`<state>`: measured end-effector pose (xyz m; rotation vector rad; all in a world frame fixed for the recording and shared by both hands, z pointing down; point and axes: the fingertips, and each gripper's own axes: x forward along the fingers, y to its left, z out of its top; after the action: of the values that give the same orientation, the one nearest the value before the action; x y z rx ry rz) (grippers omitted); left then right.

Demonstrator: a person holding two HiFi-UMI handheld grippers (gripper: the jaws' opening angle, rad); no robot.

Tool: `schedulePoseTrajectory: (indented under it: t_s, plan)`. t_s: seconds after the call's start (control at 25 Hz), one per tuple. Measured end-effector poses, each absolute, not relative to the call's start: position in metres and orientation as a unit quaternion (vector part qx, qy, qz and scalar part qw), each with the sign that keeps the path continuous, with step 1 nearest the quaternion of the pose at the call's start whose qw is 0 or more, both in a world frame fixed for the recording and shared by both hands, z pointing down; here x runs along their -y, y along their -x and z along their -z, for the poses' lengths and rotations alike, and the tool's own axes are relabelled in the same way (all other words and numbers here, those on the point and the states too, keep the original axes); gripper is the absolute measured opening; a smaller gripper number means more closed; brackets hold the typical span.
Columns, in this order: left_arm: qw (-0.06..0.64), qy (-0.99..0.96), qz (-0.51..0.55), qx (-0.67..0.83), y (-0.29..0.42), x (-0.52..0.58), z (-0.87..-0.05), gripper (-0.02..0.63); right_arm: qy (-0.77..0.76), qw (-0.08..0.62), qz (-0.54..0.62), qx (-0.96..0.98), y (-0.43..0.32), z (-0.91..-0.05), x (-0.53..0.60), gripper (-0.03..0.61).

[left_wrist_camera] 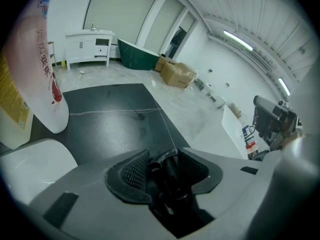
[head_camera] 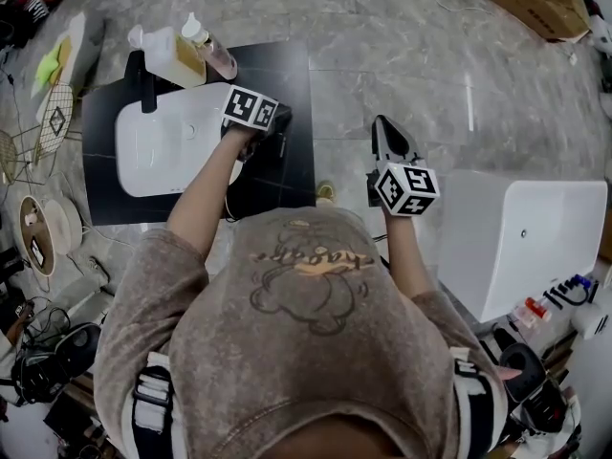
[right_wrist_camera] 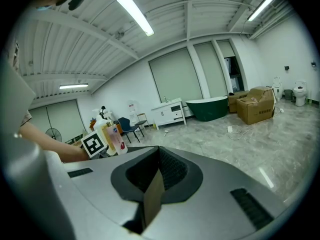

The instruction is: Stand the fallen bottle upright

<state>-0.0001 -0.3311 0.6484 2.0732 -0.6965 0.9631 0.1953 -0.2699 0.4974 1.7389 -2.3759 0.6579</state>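
Now two bottles (head_camera: 212, 54) upright; one sink (head_camera: 163, 151).

Red Chinese characters run down the pale label of the bottle (left_wrist_camera: 37, 69) at the desk's far edge, below a blue-and-red logo; they curve away too much to be read with certainty. The jug (left_wrist_camera: 11, 115) beside it has a yellow label whose fine print is too small to read. Square black-and-white code markers cover the cube (head_camera: 251, 109) of the left claw (left_wrist_camera: 165, 170) and the cube (head_camera: 406, 187) of the right claw (head_camera: 382, 127). A curly script word crosses the person's sweatshirt (head_camera: 311, 261), not legible. Dark print on the cardboard box (right_wrist_camera: 257, 104) is too small to read.
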Motion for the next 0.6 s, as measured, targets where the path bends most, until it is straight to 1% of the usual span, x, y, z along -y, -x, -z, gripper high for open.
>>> schedulePoseTrajectory:
  t_s: [0.32, 0.6]
  plan:
    - [0.372, -0.802, -0.371, 0.286, 0.007, 0.330, -0.642, 0.186, -0.578, 0.061, -0.213, 0.785, -0.197, -0.494, 0.264, 0.000]
    - [0.340, -0.816, -0.355, 0.306, 0.013, 0.334, -0.617, 0.186, -0.569, 0.060, -0.208, 0.794, -0.188, -0.489, 0.259, 0.000]
